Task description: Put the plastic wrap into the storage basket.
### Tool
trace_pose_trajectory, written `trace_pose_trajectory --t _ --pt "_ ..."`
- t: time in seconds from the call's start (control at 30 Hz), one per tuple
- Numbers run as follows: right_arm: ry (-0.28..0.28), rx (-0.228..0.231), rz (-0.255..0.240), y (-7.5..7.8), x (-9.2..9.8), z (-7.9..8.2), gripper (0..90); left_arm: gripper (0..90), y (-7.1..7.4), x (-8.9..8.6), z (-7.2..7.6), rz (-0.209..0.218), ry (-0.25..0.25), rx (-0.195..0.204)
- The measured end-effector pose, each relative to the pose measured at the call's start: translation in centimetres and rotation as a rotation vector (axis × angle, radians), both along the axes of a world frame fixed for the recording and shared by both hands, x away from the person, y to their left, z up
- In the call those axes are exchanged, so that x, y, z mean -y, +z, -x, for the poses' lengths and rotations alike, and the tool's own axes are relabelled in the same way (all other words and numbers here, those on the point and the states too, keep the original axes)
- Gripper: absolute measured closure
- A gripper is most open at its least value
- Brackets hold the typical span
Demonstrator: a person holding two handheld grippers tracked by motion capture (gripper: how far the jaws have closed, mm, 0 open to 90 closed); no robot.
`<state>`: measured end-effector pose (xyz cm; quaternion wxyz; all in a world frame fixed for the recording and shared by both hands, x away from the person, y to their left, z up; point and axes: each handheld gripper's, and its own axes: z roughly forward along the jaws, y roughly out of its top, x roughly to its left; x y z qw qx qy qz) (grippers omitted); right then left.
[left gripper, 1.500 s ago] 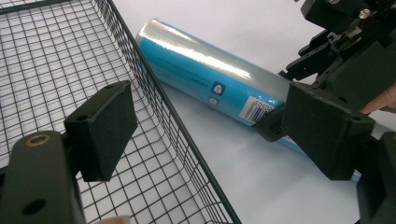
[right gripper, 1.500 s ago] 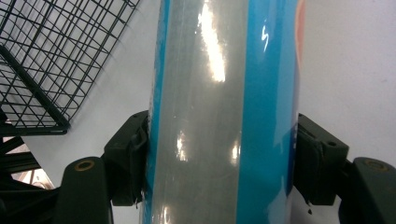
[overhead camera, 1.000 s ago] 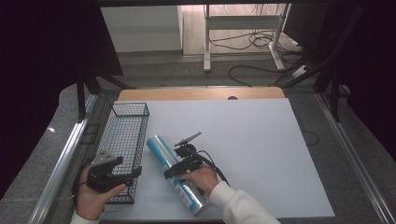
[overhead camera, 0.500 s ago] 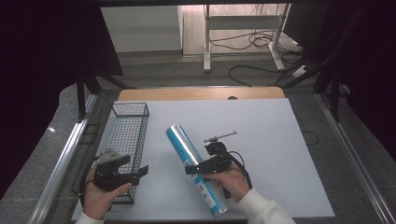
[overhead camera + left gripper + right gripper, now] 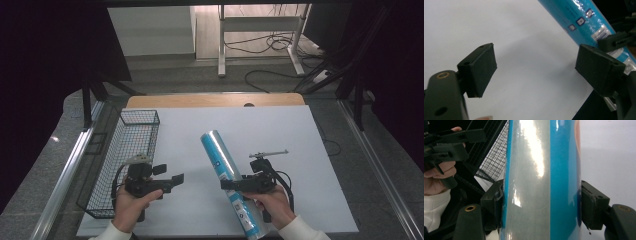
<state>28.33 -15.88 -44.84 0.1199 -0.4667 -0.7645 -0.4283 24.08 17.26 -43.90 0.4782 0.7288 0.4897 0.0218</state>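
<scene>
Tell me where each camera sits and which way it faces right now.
High view: above the person's side, looking forward and down on the white table; both hands, left gripper, right gripper.
Left gripper view: along its open jaws over the table toward the blue roll.
Right gripper view: along its jaws clamping the roll; left hand, wire basket beyond.
All share the roll.

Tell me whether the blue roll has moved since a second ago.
Yes. The blue roll, clamped in the right gripper, has shifted rightward, away from the wire basket.
</scene>
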Motion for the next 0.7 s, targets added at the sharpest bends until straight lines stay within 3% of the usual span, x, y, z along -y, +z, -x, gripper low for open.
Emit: trace_pose_trajectory --t 0.17,0.4,0.6,0.7 --pt "-0.008 0.011 -0.032 -0.1 0.9 0.5 32.0 12.4 0.2 1.5 -0.9 0.108 -0.047 -0.036" --pt "0.001 0.062 -0.086 0.8 1.0 1.3 32.0 10.3 -0.4 3.8 -3.0 0.31 -0.115 -0.097" --pt "0.024 0.088 -0.109 1.0 0.1 1.8 32.0 8.6 -1.2 6.7 -4.2 0.399 -0.23 -0.143" --pt "0.033 0.095 -0.114 0.9 -0.4 1.9 32.0 9.8 -1.5 7.3 -4.5 0.422 -0.245 -0.153"
